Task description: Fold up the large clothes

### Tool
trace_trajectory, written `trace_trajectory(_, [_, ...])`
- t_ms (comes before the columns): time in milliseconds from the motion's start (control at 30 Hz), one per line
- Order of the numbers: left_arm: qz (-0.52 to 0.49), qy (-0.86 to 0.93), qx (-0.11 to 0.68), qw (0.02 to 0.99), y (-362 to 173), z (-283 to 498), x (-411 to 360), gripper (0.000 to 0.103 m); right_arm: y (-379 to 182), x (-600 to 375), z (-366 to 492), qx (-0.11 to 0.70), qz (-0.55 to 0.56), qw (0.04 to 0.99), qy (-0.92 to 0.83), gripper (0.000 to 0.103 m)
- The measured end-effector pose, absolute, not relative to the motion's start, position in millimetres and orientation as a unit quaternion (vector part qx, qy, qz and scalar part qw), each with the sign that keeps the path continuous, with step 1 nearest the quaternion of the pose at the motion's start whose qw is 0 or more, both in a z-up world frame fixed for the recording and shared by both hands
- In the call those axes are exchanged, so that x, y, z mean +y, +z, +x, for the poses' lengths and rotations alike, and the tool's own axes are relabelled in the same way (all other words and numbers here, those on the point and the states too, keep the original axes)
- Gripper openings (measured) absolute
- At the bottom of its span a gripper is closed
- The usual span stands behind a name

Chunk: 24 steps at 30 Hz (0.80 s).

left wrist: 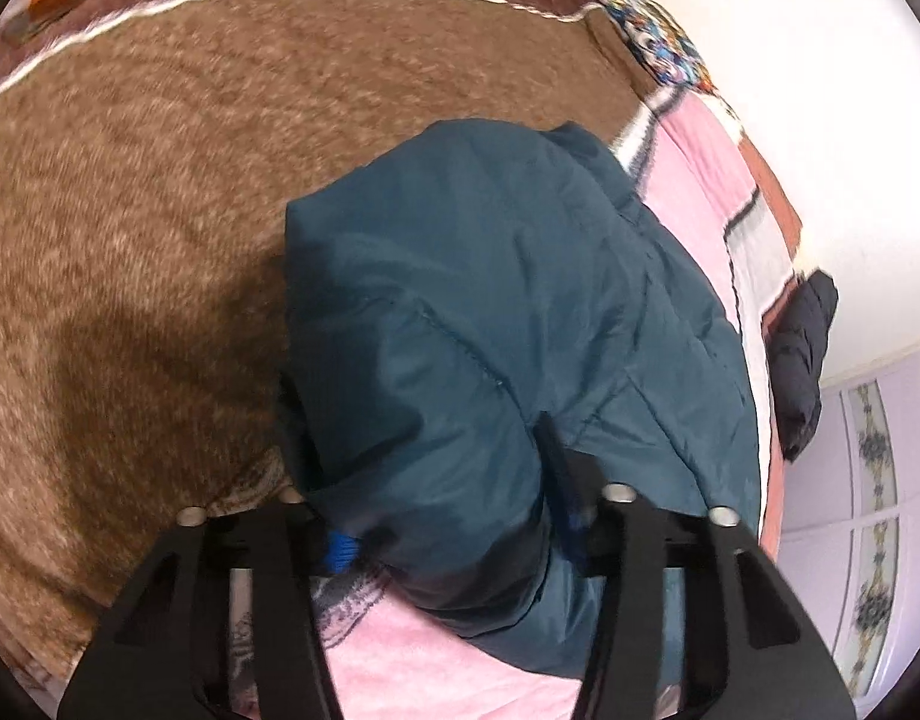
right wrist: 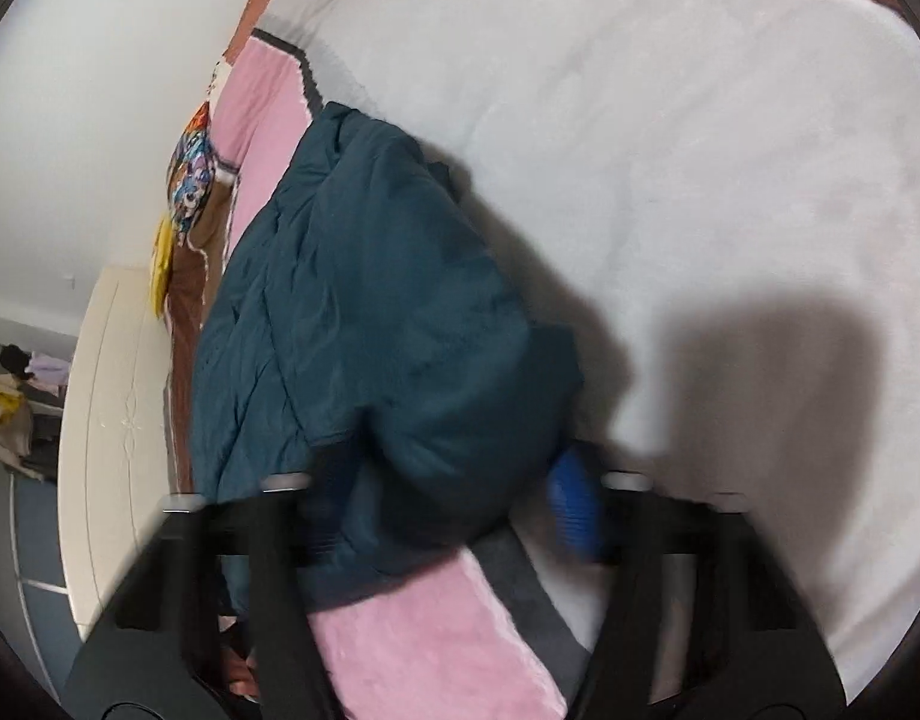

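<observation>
A dark teal jacket [left wrist: 490,300] lies bunched on the bed's blanket [left wrist: 130,210]. The left gripper [left wrist: 448,516] is clamped on its near fold. The right gripper [right wrist: 454,504] straddles the other end; grip unclear.

You have a brown fuzzy blanket [left wrist: 148,192] with a thin white stripe spread over the bed, and beside it a blanket [right wrist: 670,150] in pale grey and pink blocks. At the bed's edge sits a patterned multicoloured cloth [right wrist: 190,180] next to something yellow [right wrist: 160,258]. A dark garment [left wrist: 802,354] hangs off the bed's side near the white wall [left wrist: 820,90]. On the floor by the cream footboard [right wrist: 112,420] you'll see a small heap of clothes [right wrist: 10,408].
</observation>
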<state>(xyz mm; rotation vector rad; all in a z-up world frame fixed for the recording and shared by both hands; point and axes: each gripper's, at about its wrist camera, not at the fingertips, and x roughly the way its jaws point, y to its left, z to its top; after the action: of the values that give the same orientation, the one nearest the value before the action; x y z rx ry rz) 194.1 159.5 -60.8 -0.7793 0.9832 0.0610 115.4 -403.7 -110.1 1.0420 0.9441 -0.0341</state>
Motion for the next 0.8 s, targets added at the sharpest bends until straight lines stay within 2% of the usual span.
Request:
trace_trajectory(33, [-0.357,0.022,0.457,0.814,-56.6,193.8,159.2,0.035,-105.7,-402.6,115.0,0.432,0.472,0.768,-0.012,0.032])
trace_trajectory(100, [-0.344,0.014,0.452,0.823,-48.5,191.6,157.4,0.029,-93.2,-401.4,109.5,0.425,0.453,0.784,-0.005,0.027])
trace_trajectory(200, [-0.322,-0.001,0.440,0.839,-32.4,180.3,156.5,0.024,-79.7,-402.9,95.7,0.412,0.450,0.792,0.003,0.024])
trace_trajectory(433, [-0.314,-0.028,0.438,0.842,-13.2,136.1,166.0,0.023,-64.0,-399.6,53.6,0.423,0.427,0.799,0.012,0.023])
trace_trajectory(800, [-0.324,-0.044,0.456,0.828,-48.0,76.9,184.1,0.023,-83.1,-381.2,-6.2,0.454,0.392,0.800,0.004,0.024])
